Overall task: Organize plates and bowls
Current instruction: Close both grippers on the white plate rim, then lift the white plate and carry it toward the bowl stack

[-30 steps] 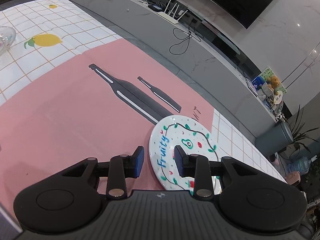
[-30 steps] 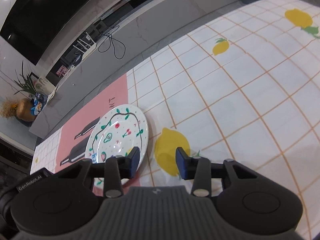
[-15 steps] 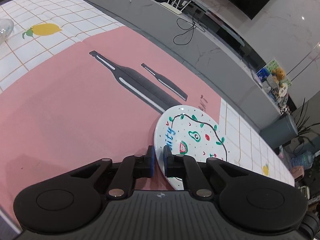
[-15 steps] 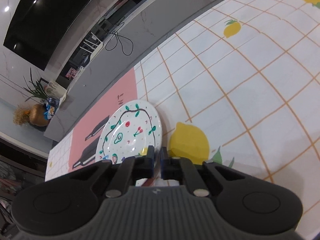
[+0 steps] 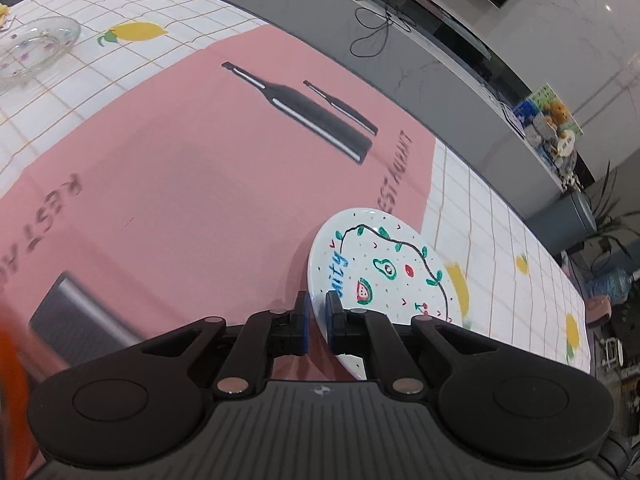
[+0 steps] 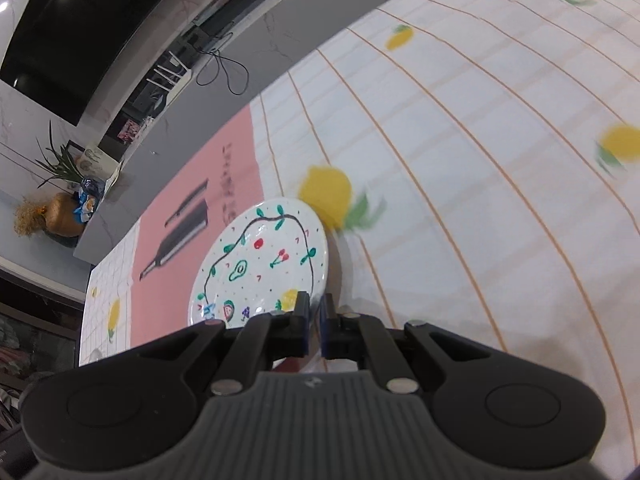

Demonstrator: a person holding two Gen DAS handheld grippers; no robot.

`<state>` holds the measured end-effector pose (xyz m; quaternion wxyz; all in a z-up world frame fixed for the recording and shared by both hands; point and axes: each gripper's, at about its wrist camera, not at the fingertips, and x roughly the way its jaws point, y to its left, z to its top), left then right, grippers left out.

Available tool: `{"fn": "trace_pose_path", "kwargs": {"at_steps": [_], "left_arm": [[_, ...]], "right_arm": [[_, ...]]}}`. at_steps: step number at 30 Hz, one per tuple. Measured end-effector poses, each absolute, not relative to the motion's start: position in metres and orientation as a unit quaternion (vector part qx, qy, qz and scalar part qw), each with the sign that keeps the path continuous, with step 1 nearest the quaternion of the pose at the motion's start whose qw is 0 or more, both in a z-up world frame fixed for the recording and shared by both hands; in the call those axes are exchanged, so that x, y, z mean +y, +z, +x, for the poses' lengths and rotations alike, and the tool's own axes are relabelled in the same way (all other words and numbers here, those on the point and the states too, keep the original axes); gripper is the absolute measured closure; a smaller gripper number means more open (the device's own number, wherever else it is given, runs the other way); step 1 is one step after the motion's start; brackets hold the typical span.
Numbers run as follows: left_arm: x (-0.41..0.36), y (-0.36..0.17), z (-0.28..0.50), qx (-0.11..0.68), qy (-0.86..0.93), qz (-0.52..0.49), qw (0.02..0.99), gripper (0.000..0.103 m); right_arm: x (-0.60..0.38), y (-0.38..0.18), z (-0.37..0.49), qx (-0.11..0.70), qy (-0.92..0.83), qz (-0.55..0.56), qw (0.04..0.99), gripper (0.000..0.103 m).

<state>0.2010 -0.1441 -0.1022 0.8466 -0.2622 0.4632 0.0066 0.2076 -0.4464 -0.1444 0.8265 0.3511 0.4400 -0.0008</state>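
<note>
A white plate (image 5: pixel 384 276) painted with fruit and a vine is gripped at opposite rims by both grippers. In the left wrist view my left gripper (image 5: pixel 317 312) is shut on the plate's left rim, and the plate stands tilted above the pink cloth. The right wrist view shows the same plate (image 6: pixel 260 264) with my right gripper (image 6: pixel 315 312) shut on its right rim, lifted off the lemon-print tablecloth (image 6: pixel 460 184). A clear glass plate (image 5: pixel 32 50) lies at the far left of the table.
The pink mat (image 5: pixel 180 160) with printed bottles covers the table's middle. A dark grey flat object (image 5: pixel 76 316) lies on it near the left gripper, beside a blurred orange shape (image 5: pixel 10 360). A grey TV bench (image 5: pixel 420 64) runs beyond the table's far edge.
Both grippers went from open astride the plate's rims to shut on them. The plate has risen off the table, tilted, and moved across it with both hands.
</note>
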Motion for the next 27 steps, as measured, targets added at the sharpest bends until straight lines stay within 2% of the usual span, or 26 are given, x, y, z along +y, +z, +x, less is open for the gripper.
{"fn": "trace_pose_path", "kwargs": {"at_steps": [5,6,9,11,13,15,17,27], "left_arm": [[-0.144,-0.104,0.186,0.485,-0.018,-0.268,0.832,0.097],[-0.144,-0.107,0.184,0.489,-0.020,-0.266,0.831,0.103],[-0.143,-0.106,0.181,0.476,-0.024,-0.255,0.841,0.102],[-0.142,-0.101,0.181,0.461,-0.027,-0.238,0.854,0.096],[-0.141,-0.096,0.183,0.443,-0.021,-0.222,0.868,0.081],[-0.140,-0.093,0.189,0.430,-0.017,-0.216,0.877,0.068],[-0.137,-0.094,0.193,0.418,-0.013,-0.226,0.880,0.067],[-0.133,-0.119,0.211,0.424,-0.023,-0.260,0.867,0.067]], "right_arm": [[-0.445,-0.145,0.177,0.445,0.015,0.375,0.813,0.103],[-0.443,-0.146,0.173,0.446,0.017,0.380,0.810,0.103],[-0.440,-0.146,0.163,0.442,0.001,0.365,0.819,0.103],[-0.445,-0.146,0.158,0.431,-0.003,0.370,0.823,0.100],[-0.450,-0.144,0.155,0.417,-0.009,0.375,0.828,0.099],[-0.455,-0.143,0.157,0.406,-0.017,0.372,0.835,0.086],[-0.458,-0.143,0.164,0.395,-0.021,0.366,0.843,0.073],[-0.473,-0.161,0.191,0.383,-0.012,0.375,0.844,0.074]]}}
